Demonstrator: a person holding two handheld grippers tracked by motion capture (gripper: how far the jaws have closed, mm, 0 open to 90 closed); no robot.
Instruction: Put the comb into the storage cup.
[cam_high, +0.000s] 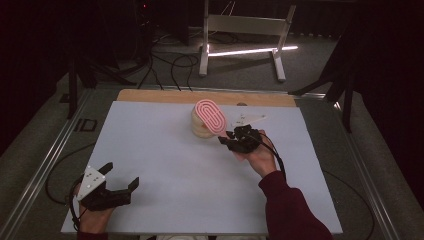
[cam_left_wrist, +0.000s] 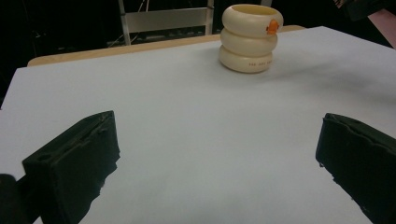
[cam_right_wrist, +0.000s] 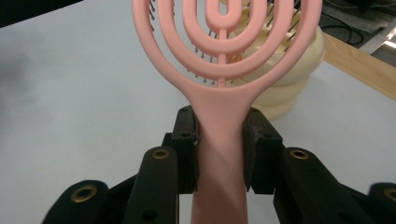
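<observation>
Pink hairbrush (cam_right_wrist: 224, 70) with an open, looped head is pinched by its handle between the jaws of the right tongs (cam_right_wrist: 220, 140), which press on the two sides of the neck just below the head. In the high view the brush head (cam_high: 210, 116) hangs directly over the cream ringed holder (cam_high: 199, 127), tilted, with the bristles turned toward the holder's side, as the right gripper view shows them behind the loops. Holding it low on the handle keeps the whole head free, which I judge suits either lowering it into the holder's open top or lifting it clear; which of the two is under way cannot be told. The holder (cam_left_wrist: 251, 39) stands upright on the table (cam_high: 165, 150), three stacked rings with a small orange mark near its rim, its mouth open upward. Well apart from the holder, toward the person's near left corner of the white sheet, the left tongs (cam_high: 121, 175) rest with jaws spread wide and nothing between them, pointed roughly at the holder, probably parked out of the way while the right hand (cam_high: 260, 157) works.
</observation>
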